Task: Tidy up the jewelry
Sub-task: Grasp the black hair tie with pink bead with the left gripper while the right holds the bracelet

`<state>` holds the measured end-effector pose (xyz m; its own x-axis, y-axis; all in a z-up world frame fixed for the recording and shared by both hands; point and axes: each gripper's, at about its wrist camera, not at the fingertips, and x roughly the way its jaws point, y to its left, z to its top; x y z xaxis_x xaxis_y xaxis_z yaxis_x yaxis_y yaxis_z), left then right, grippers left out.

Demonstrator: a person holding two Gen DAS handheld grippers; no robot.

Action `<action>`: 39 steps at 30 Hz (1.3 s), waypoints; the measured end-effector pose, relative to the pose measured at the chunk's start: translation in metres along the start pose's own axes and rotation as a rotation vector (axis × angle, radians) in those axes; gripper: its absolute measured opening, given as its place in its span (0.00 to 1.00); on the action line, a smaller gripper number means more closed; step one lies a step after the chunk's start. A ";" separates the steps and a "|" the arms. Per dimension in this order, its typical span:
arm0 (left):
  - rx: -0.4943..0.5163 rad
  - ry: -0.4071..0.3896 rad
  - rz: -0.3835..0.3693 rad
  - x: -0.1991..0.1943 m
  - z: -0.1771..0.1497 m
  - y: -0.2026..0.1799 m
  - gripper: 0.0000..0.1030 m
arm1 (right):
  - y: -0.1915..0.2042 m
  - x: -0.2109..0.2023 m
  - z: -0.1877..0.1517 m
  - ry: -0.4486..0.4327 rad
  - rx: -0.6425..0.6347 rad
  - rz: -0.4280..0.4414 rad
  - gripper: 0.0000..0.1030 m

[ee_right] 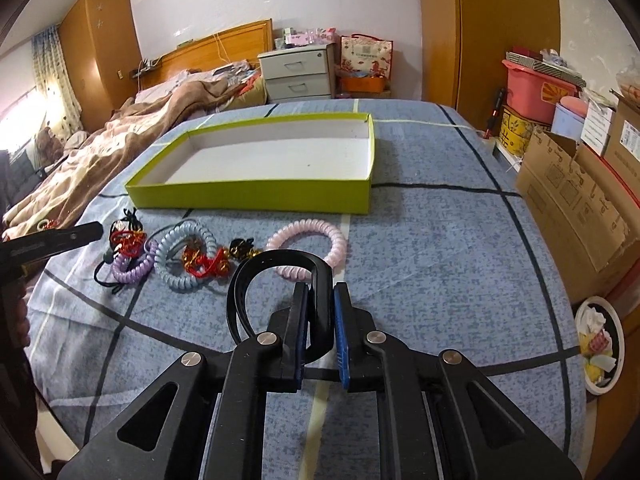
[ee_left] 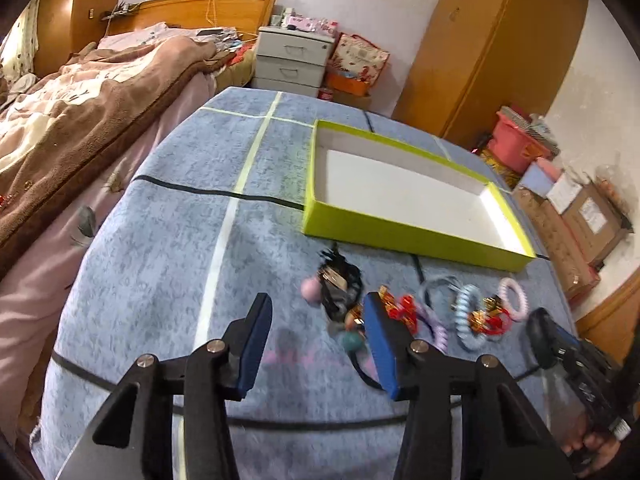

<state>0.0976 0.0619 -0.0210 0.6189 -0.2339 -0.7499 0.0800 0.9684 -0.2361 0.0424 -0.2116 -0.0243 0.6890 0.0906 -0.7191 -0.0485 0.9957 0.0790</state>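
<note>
- Fingers first: the right gripper (ee_right: 319, 300) has its blue pads pinched tight on a black headband (ee_right: 276, 276), gripping one side of the band with the arch looping up and away toward the box. The band looks held off the blue cloth, though I can't be certain its far end isn't brushing it.
- Over on the other side, the left gripper (ee_left: 316, 320) is spread wide, nothing between the fingers, hanging just short of the box with its right finger over the near edge of the jewelry pile.
- Biggest thing out there: the green box (ee_right: 248, 197), shallow, white inside, nothing in it so far. Light cardboard, I'd say, so a nudge could slide it.
- That headband: probably stiff springy plastic, light, a bit slick. A pinch on one leg lets it swing, so a hold nearer the arch would likely be steadier.
- In front of the box, the coil ties: a pink one (ee_right: 306, 249) nearest the headband, a pale blue one (ee_right: 185, 258) and a purple one (ee_right: 132, 266) further left. Soft, stretchy, light; pinch across the coil anywhere.
- Smallest: red-and-gold knotted charms (ee_right: 206, 263) tangled around the blue coil, and a black tassel piece (ee_left: 338, 284) near the box's front left corner. Floppy, snag-prone, likely to drag neighbours along.
</note>
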 end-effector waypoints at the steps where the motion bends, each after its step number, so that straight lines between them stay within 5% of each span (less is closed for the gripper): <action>1: 0.005 -0.001 0.007 0.003 0.001 -0.001 0.48 | 0.000 0.000 0.001 -0.003 0.003 0.002 0.12; 8: -0.025 0.059 0.001 0.028 0.012 0.002 0.48 | 0.002 -0.001 0.010 -0.013 -0.005 0.020 0.12; 15: 0.047 0.067 0.042 0.030 0.010 -0.010 0.48 | 0.003 -0.001 0.015 -0.022 -0.015 0.019 0.12; 24: 0.112 0.063 0.087 0.028 0.006 -0.016 0.21 | 0.005 0.001 0.015 -0.023 -0.012 0.027 0.12; 39: 0.090 -0.051 0.044 -0.006 0.015 -0.013 0.20 | 0.001 -0.002 0.024 -0.055 0.002 0.018 0.12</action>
<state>0.1047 0.0522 -0.0042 0.6620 -0.1886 -0.7253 0.1201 0.9820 -0.1458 0.0580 -0.2117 -0.0062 0.7270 0.1073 -0.6782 -0.0596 0.9938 0.0934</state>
